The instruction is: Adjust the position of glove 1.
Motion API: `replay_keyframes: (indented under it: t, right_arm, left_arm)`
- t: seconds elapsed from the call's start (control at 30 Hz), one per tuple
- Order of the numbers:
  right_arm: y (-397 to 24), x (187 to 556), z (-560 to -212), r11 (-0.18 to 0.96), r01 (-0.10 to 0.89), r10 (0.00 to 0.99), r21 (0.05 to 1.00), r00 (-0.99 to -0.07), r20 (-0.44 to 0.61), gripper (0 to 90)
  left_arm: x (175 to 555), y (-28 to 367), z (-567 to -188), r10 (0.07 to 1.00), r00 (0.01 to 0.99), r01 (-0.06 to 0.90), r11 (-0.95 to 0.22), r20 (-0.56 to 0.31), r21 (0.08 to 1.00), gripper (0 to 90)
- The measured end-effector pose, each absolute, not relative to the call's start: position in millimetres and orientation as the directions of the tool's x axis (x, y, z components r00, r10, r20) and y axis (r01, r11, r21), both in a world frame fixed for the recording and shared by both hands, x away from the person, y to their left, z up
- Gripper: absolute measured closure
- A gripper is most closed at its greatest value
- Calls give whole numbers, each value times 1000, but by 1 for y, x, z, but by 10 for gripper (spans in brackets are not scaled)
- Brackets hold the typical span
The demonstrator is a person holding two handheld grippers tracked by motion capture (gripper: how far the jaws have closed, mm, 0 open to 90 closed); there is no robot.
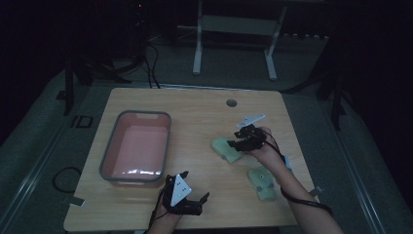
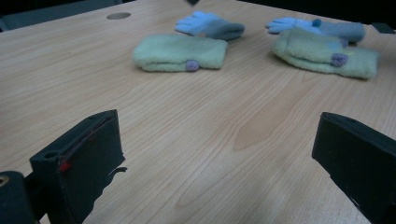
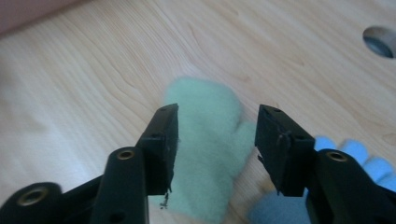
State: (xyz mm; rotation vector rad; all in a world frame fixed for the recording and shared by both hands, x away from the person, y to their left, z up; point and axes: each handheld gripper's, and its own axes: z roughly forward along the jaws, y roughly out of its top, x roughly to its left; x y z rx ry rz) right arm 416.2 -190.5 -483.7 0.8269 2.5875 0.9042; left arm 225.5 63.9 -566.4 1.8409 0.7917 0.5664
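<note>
A pale green fleece mitten (image 3: 205, 149) with a small purple button is seen on the light, wood-grained surface (image 1: 195, 105). A second pale green fleece mitten (image 1: 262, 183) bears the same purple button. Two light blue knitted gloves (image 2: 210, 25) are finished with grey-blue cuffs. The rectangular plastic tub (image 1: 136, 146) is coloured salmon pink inside and rimmed in grey. The jaws of the right gripper (image 3: 217, 140) are shown in matt black, as are those of the left gripper (image 2: 219, 158), which carries a small red mark.

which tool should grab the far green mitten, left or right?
Right. The right tool already straddles the green mitten, jaws half open around it. The left tool sits open at the near edge, well short of it.
</note>
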Motion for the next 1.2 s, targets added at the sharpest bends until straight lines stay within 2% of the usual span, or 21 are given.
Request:
replay_keyframes:
  t: [0.23,0.27,0.57,0.8,0.93,1.2]
  right_arm:
    - [-182,424,-503,679,419,558,603,-828,-52,523]
    - [-179,428,-511,695,417,542,585,-839,-47,546]
    - [-175,434,-533,706,451,548,546,-836,-19,571]
    - [-172,430,-536,693,455,575,559,-817,-48,666]
    - [-168,425,-536,672,482,612,562,-789,-54,772]
    - [-159,422,-533,661,530,655,531,-752,-66,823]
  left_arm:
    - [226,63,-566,735,677,265,-279,28,923,19]
    - [226,64,-566,735,677,265,-279,27,923,19]
    - [226,63,-566,735,677,266,-283,30,922,19]
    - [225,63,-566,728,684,256,-289,38,922,19]
    - [225,62,-566,729,683,258,-297,44,920,19]
    - [224,61,-566,732,679,256,-304,53,918,20]
